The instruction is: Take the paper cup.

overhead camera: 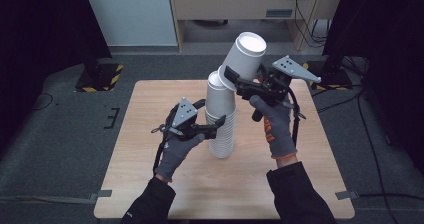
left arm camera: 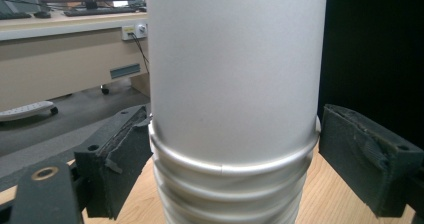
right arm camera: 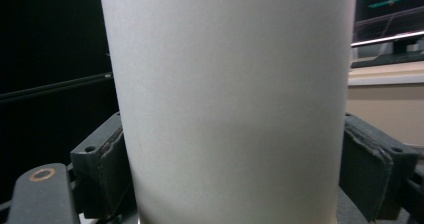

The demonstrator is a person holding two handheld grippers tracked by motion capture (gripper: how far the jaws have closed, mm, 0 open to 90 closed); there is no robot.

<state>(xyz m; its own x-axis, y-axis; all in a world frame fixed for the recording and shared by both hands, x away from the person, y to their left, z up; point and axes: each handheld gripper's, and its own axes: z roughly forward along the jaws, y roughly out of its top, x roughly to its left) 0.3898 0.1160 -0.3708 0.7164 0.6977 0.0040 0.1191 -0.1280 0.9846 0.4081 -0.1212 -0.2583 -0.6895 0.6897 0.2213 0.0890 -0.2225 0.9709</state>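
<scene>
- Grey carpet surrounds a pale wooden table (overhead camera: 165, 184), with a desk and cables beyond its far edge.
- Near the table's middle stands a stack of white paper cups (overhead camera: 221, 129), upside down, rims ringed one under another.
- The left gripper (overhead camera: 214, 126) reaches in from the left at mid-stack. In the left gripper view its jaws straddle the stack (left arm camera: 235, 109) at a rolled rim — the left pad (left arm camera: 127, 159) touches the rim, while the right pad (left arm camera: 365, 159) stands just clear, so this is a wide, loose bracket and no firm clamp.
- The right gripper (overhead camera: 234, 80) holds a single cup (overhead camera: 244, 59) tilted above the stack's top, base turned up and away — its rim near the topmost stacked cup.
- In the right gripper view, both pads sit against the cup's wall (right arm camera: 230, 104), jaws wide but gripping.
</scene>
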